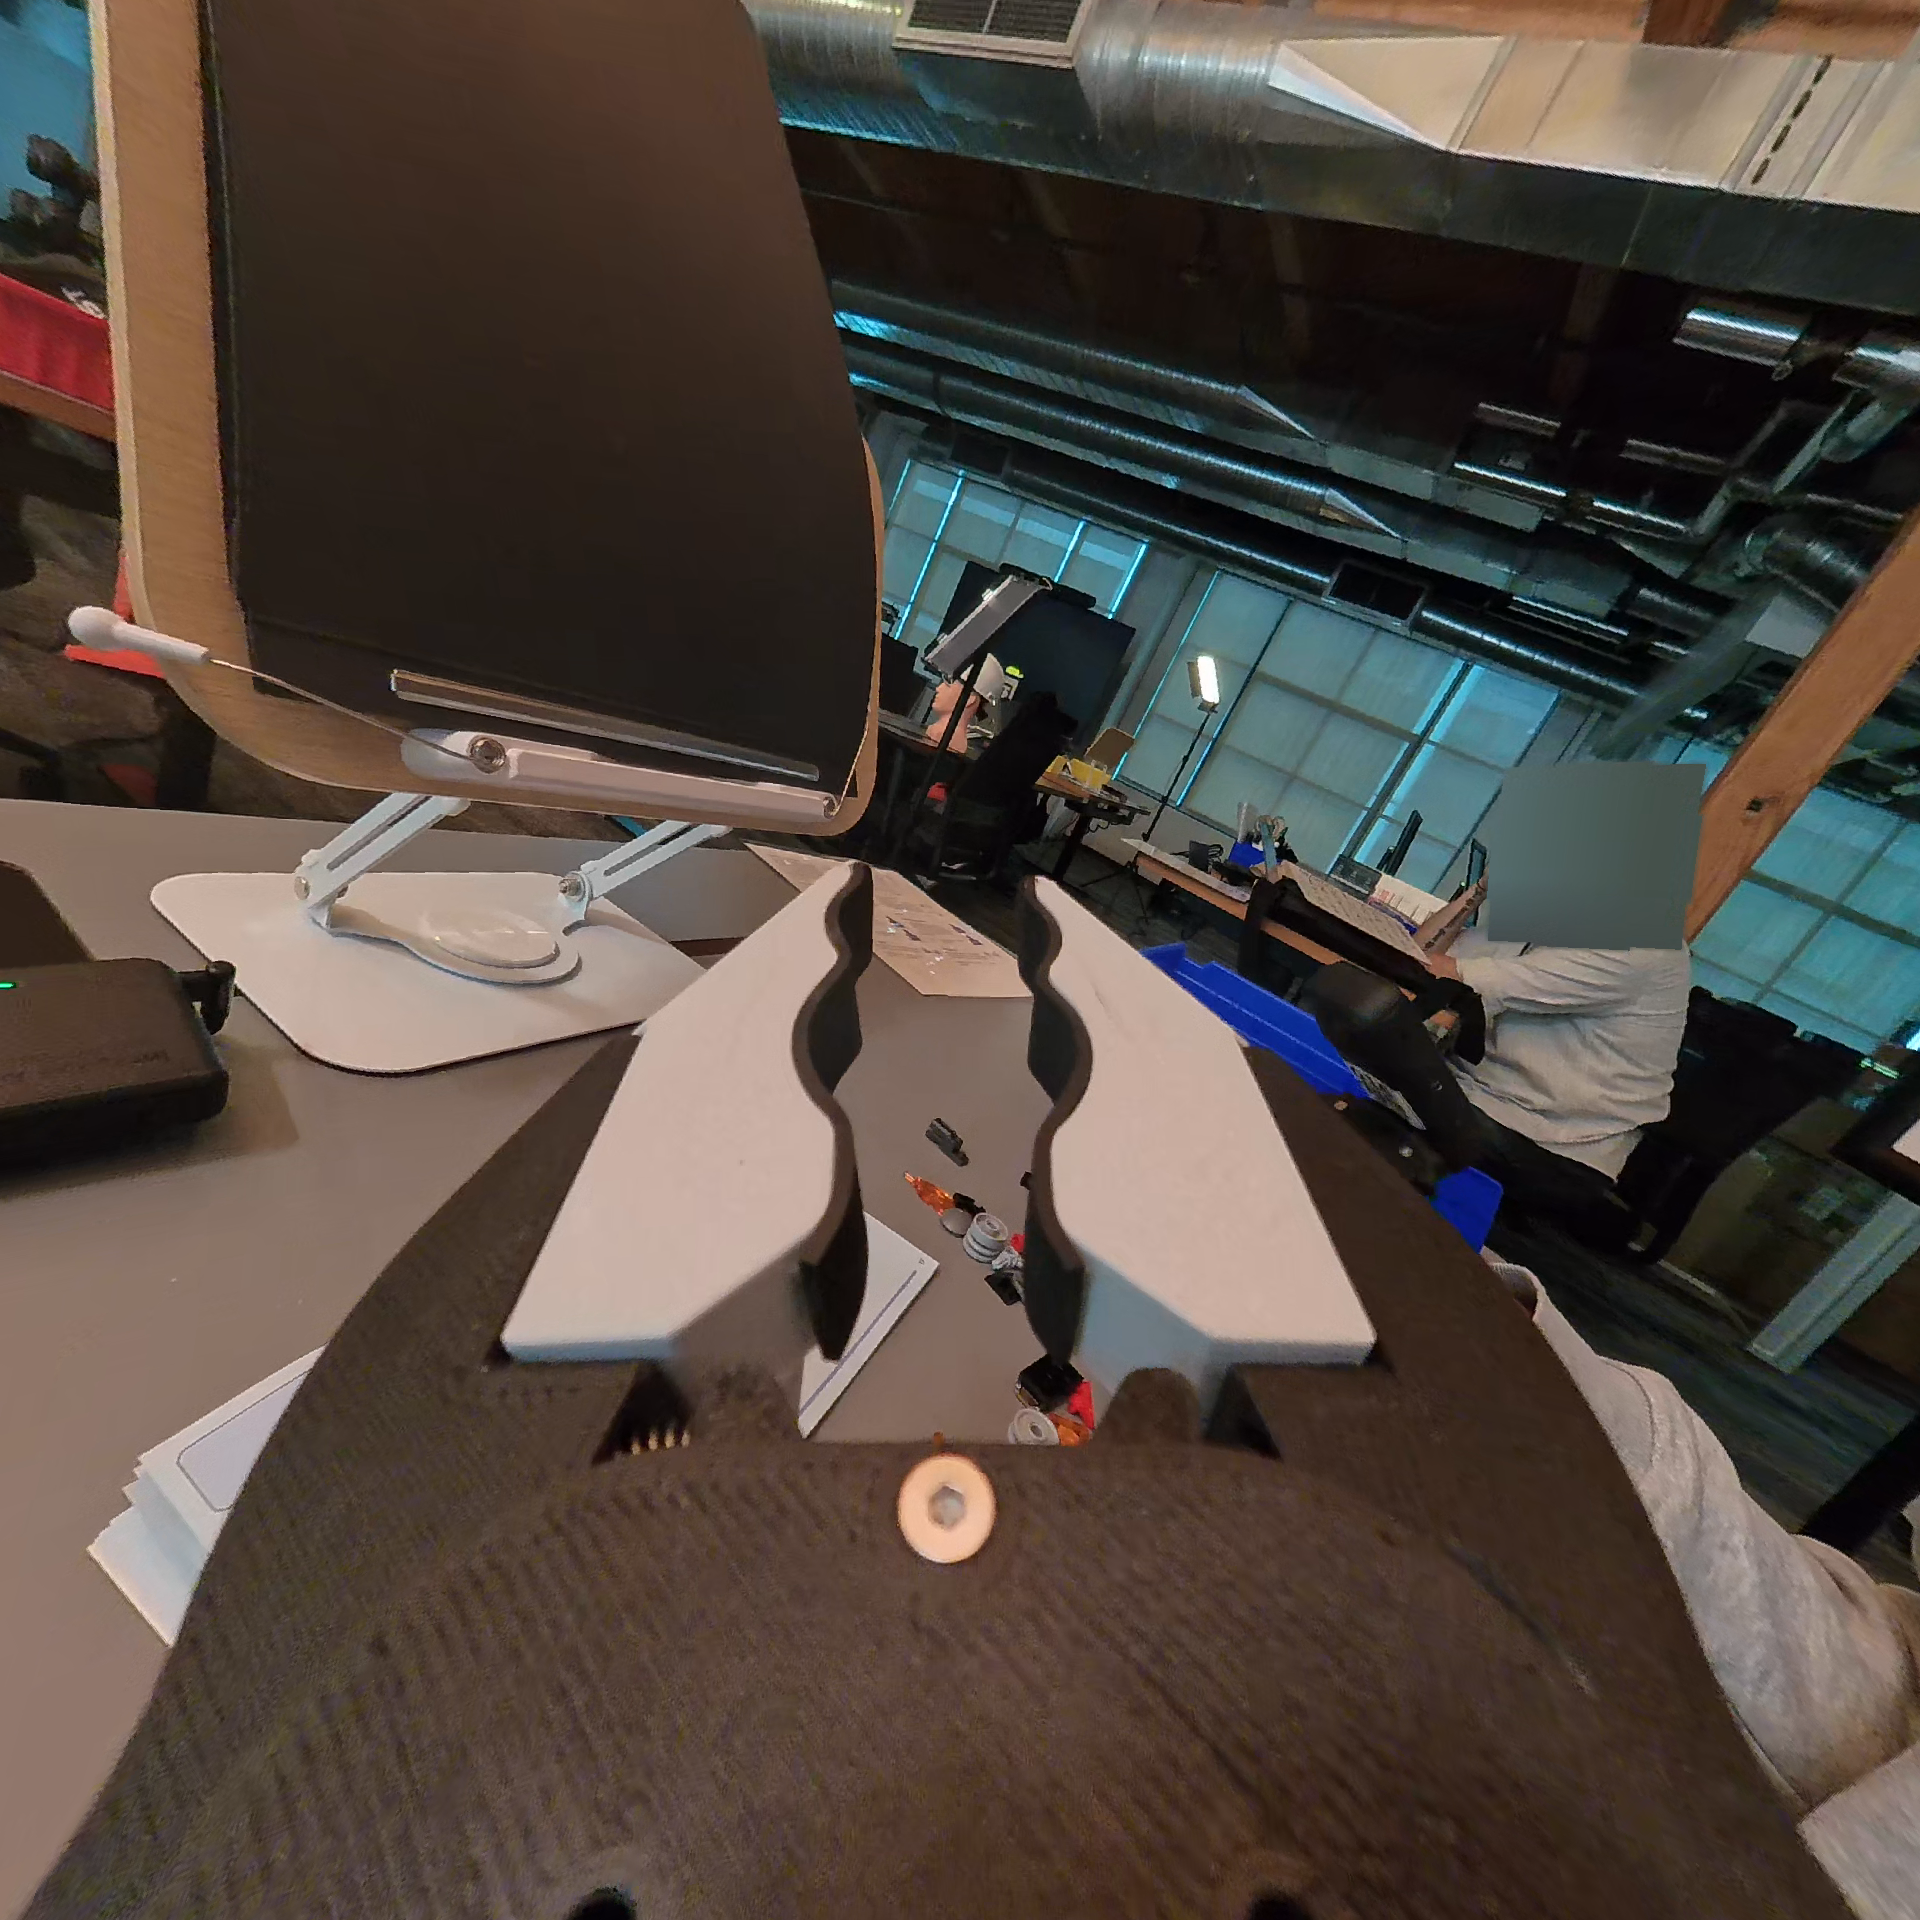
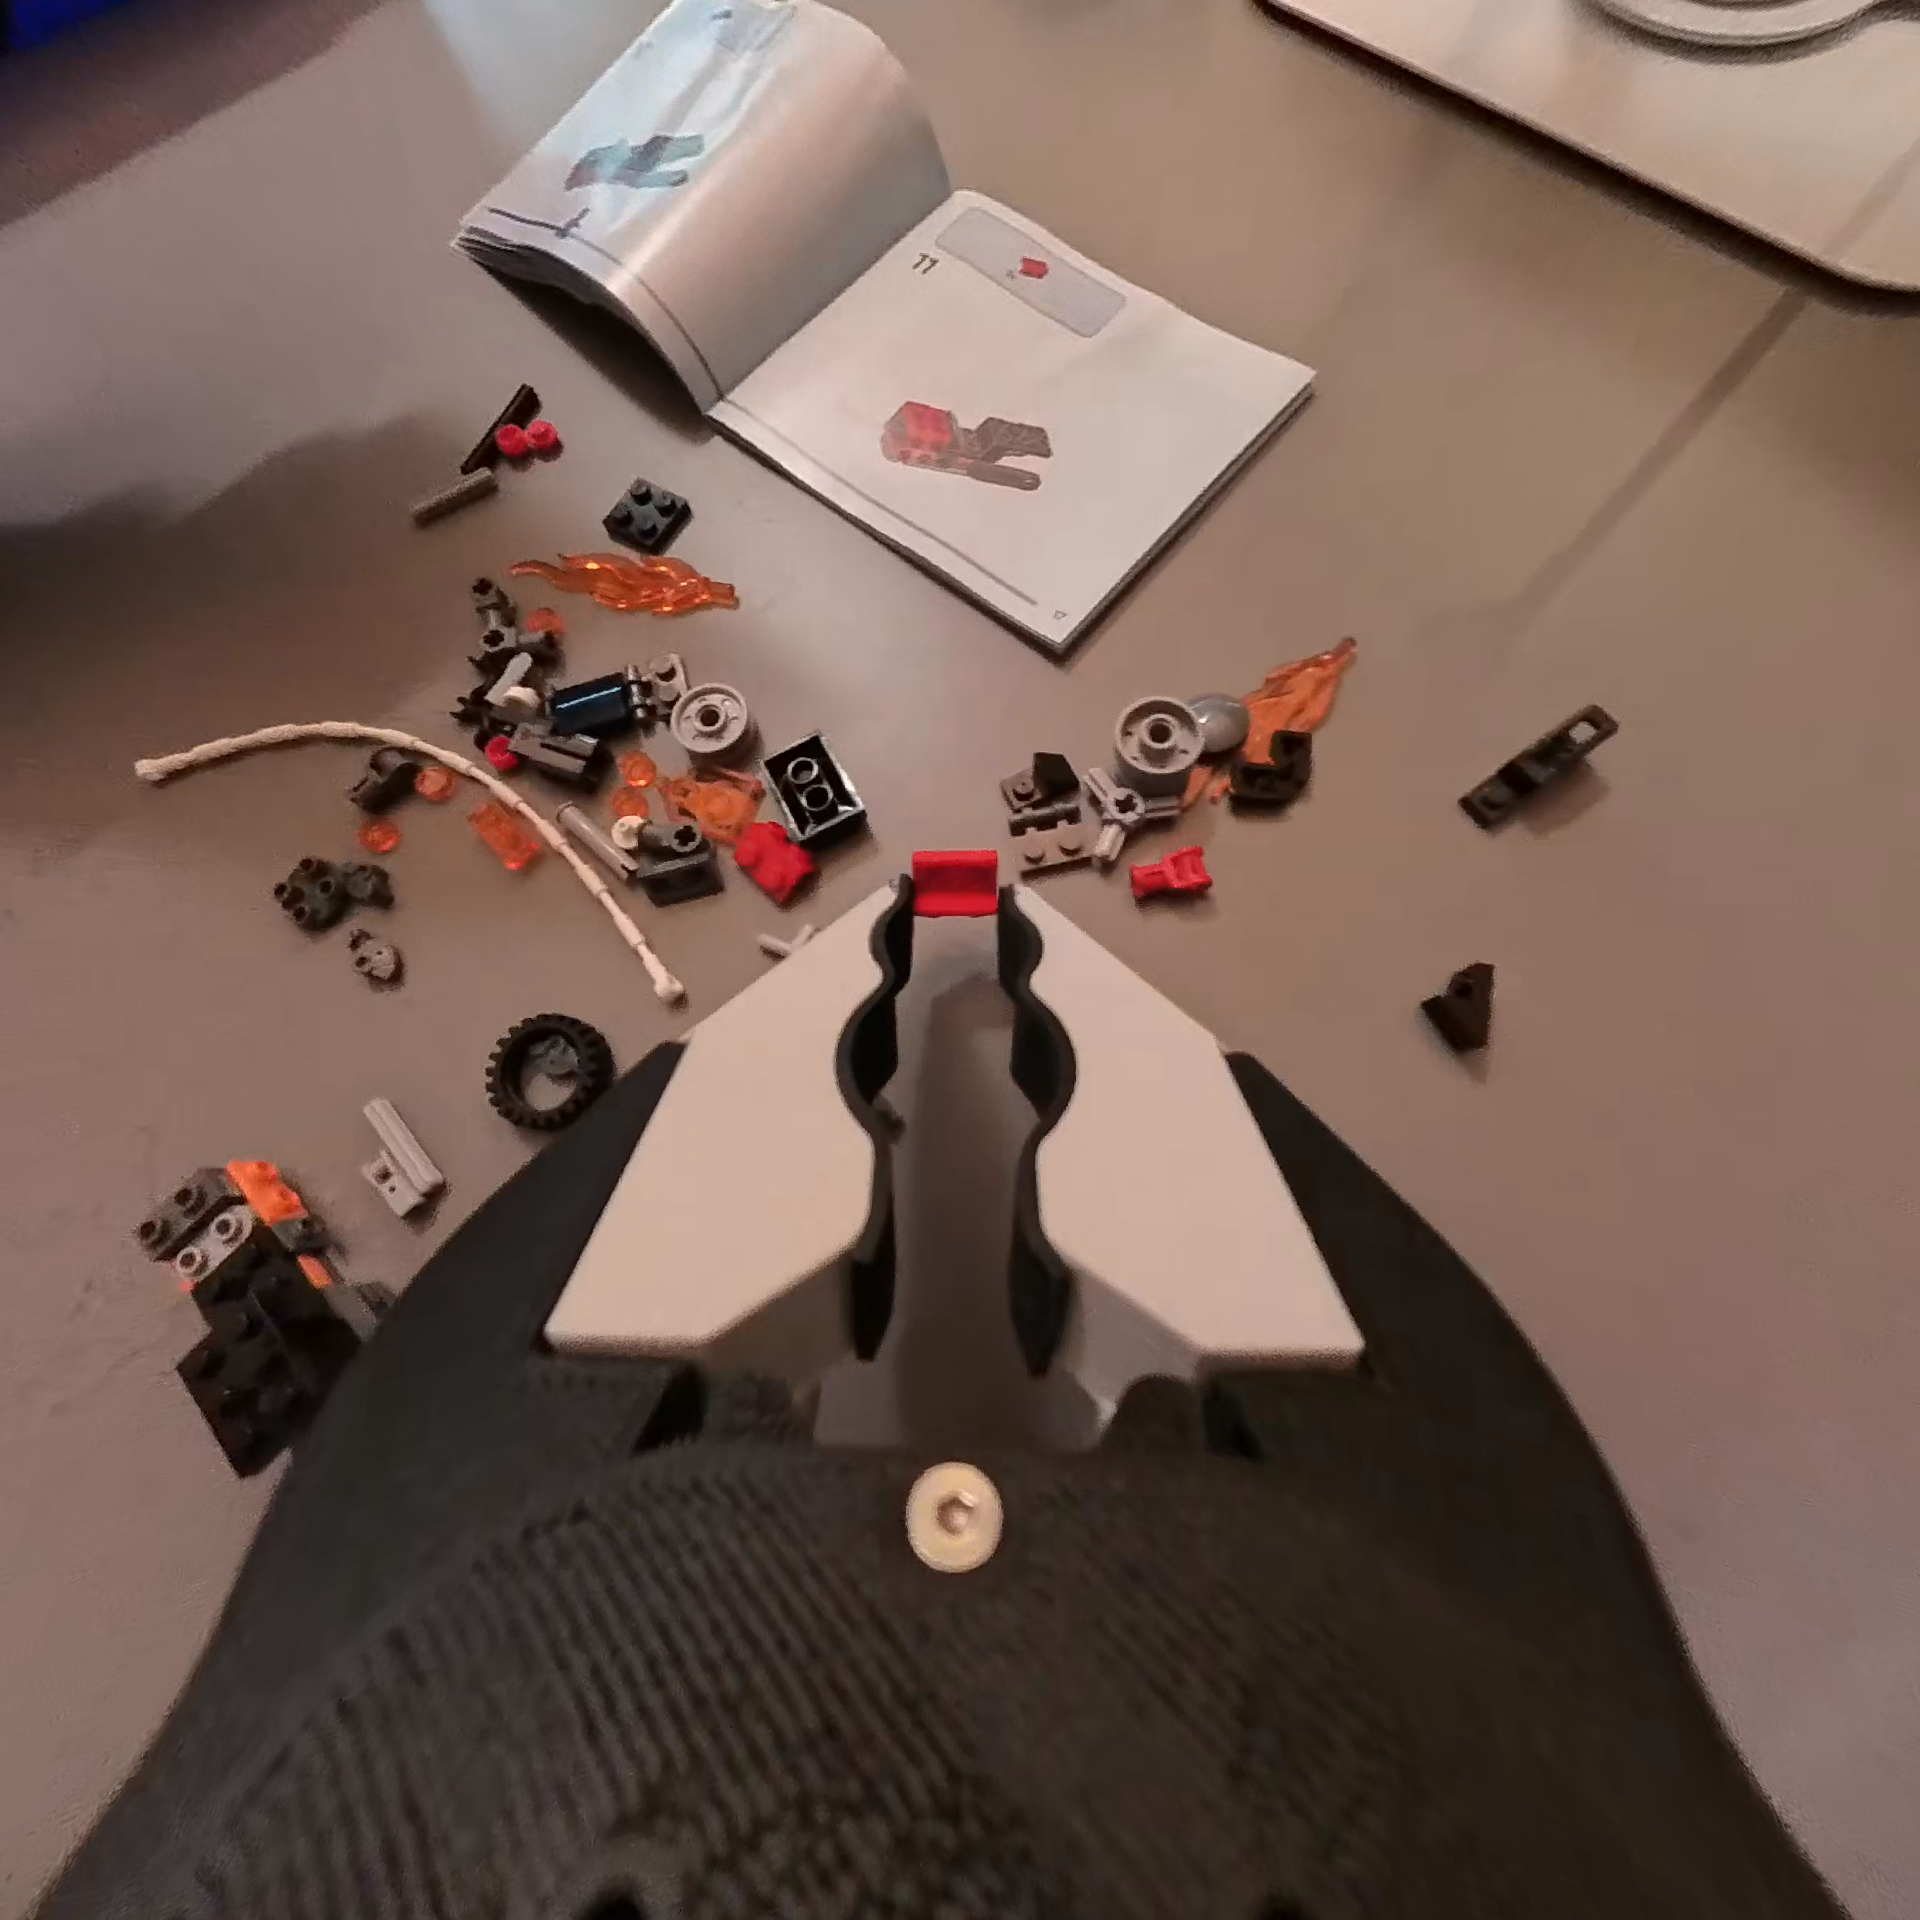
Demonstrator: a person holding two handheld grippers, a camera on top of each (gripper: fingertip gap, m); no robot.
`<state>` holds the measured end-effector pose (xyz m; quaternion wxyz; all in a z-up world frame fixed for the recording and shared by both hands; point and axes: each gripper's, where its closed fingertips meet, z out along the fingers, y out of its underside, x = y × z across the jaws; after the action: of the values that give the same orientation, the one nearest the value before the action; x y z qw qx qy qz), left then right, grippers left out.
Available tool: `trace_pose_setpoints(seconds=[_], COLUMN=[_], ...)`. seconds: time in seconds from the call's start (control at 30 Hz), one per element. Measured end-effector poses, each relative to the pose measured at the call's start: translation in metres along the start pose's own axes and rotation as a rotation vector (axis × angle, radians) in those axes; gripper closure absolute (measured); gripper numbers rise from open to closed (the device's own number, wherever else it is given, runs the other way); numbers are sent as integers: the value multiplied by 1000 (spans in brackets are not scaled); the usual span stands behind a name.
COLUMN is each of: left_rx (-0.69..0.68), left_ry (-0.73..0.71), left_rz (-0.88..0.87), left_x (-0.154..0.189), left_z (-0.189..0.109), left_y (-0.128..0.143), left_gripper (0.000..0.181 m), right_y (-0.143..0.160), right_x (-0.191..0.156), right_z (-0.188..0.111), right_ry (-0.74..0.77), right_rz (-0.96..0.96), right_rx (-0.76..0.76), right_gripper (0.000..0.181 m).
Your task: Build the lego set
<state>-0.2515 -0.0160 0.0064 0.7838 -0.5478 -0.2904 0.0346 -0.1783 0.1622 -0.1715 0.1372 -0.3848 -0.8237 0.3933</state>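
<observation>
In the right wrist view my right gripper [image 2: 954, 883] is shut on a small red brick [image 2: 954, 881], held at the fingertips above the grey table. Several loose pieces lie below and to the left: black, grey, red and clear orange bits [image 2: 623, 748], a black tyre [image 2: 549, 1070] and a white string [image 2: 416, 790]. A partly built black, grey and orange assembly [image 2: 244, 1288] sits at the lower left. An open instruction booklet [image 2: 883, 343] lies beyond. My left gripper [image 1: 940, 894] is open and empty, raised above the table, with a few pieces [image 1: 987, 1236] visible between its fingers.
A white stand [image 1: 416, 935] holding a dark tablet [image 1: 520, 364] stands at the table's back left. A black device [image 1: 94, 1049] lies at the left. White paper sheets [image 1: 208, 1475] lie under my left gripper. A blue bin [image 1: 1247, 1008] and a seated person [image 1: 1558, 1029] are beyond the table's edge. Tip to tip, the grippers are about 25 cm apart.
</observation>
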Motion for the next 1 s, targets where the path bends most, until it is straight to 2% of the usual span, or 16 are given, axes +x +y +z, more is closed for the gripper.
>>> trace_pose_setpoints(seconds=[0.5,1.0], left_rx=[-5,-7], left_ry=[1,1], left_rz=[-6,-8], left_x=[0,0], left_z=[1,1], left_y=[1,2], left_gripper=[155,155], right_y=[13,2], right_x=[-4,0], right_z=[10,4], right_ry=[8,2], right_rz=[-43,3], right_rx=[-82,-7], right_gripper=[167,166])
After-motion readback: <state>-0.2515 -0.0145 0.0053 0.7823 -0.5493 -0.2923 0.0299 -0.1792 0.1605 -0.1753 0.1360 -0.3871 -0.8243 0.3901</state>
